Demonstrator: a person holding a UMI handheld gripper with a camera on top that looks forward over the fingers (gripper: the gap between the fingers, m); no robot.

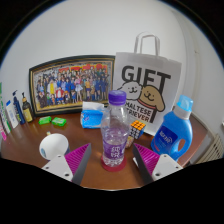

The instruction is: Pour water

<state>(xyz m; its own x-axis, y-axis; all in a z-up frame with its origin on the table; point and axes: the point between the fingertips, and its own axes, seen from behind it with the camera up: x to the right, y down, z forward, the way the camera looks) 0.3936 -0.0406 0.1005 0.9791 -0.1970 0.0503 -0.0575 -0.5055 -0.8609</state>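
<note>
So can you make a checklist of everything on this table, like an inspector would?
Surface: brown wooden table, crowded along the back.
Job's things: capped water bottle with purple label, upright, between the fingers with gaps either side.
Clutter: white gift bag, blue detergent bottle, framed group photo, white ball, small green boxes, blue pack.
Grippers: gripper open, not touching the bottle.
Cables: nothing seen.
Surroundings: plain white wall.
</note>
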